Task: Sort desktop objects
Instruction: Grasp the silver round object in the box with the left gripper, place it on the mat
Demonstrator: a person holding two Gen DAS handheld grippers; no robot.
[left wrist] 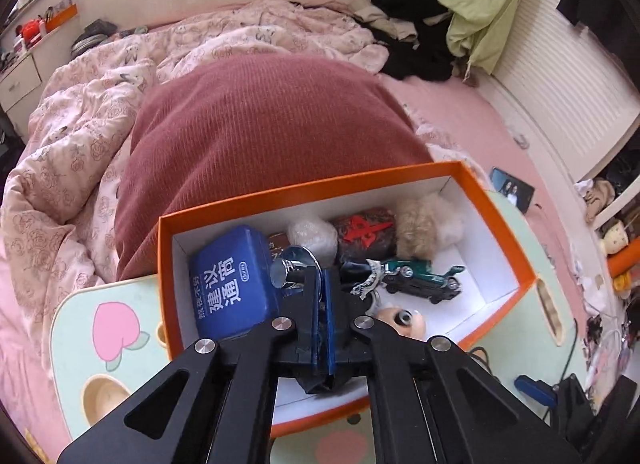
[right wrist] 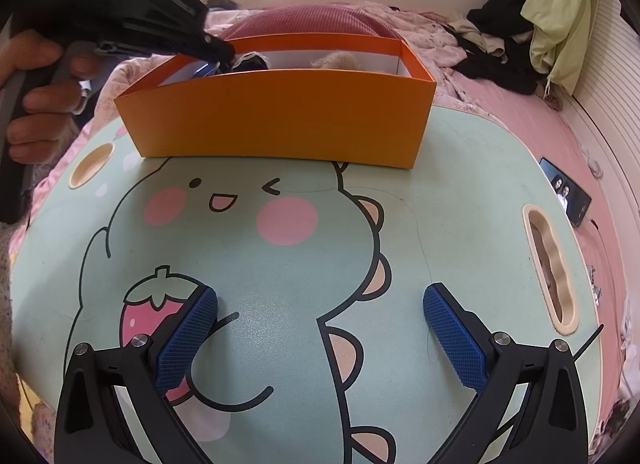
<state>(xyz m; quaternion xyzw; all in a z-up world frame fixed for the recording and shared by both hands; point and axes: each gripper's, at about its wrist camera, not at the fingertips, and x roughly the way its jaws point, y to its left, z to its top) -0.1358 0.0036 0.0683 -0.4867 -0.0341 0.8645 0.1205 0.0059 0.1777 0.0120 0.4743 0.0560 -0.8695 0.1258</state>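
Observation:
An orange box (left wrist: 304, 187) with white inner walls stands on the mint-green dinosaur table (right wrist: 460, 191). Inside it lie a blue tin (left wrist: 232, 284), a green toy car (left wrist: 416, 276), a beige fluffy thing (left wrist: 420, 227), a dark item with red marks (left wrist: 364, 234) and a doll head (left wrist: 400, 318). My left gripper (left wrist: 320, 278) reaches into the box, its blue pads pressed together on a shiny metal piece (left wrist: 292, 266). Black cloth with lace (left wrist: 362, 278) lies right beside it. The right wrist view shows my left gripper (right wrist: 224, 55) dipping over the box's near wall (right wrist: 280, 115). My right gripper (right wrist: 320, 300) hovers wide open over the tabletop, nothing between its pads.
A person's hand (right wrist: 36, 103) holds the left gripper's handle. A phone (right wrist: 568, 191) lies on the pink bed right of the table. The table has a cut-out slot (right wrist: 550, 264) at its right edge. A dark red pillow (left wrist: 260, 123) and a rumpled quilt lie behind the box.

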